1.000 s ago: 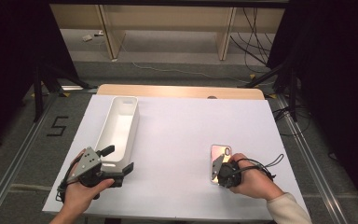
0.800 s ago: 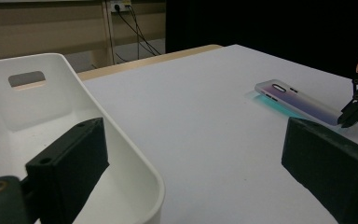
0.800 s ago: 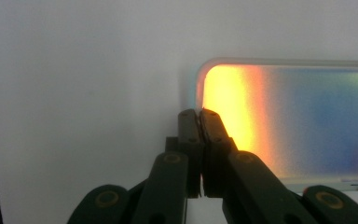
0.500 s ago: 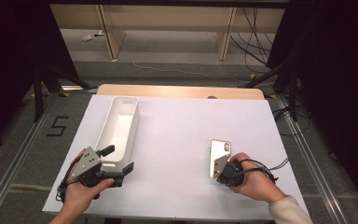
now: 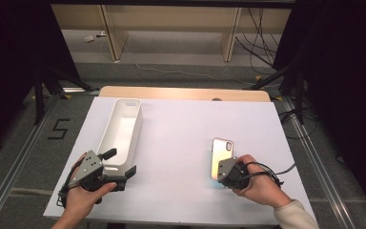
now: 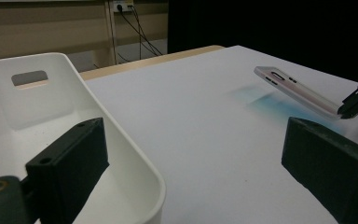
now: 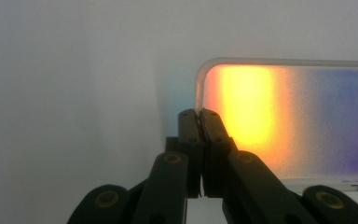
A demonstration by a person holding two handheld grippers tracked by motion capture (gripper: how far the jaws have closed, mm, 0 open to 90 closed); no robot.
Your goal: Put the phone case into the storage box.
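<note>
In the high view, the phone [image 5: 220, 155] lies toward the bench's [image 5: 186, 138] right edge, near the front; the right gripper [image 5: 225, 168] meets its near end. The left gripper [image 5: 122, 162] sits at the front left corner, jaws apart, by the near end of the tray [image 5: 119, 131].

In the left gripper view, the wide-open jaws straddle the tray's [image 6: 121, 140] rim; the phone [image 6: 296, 91] is tilted, far end raised off the bench.

In the right gripper view, the jaws are clamped together on the phone's [image 7: 284, 121] corner.

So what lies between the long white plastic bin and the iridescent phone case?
Nothing: the high view shows bare white tabletop between the white plastic bin and the iridescent phone case.
</note>
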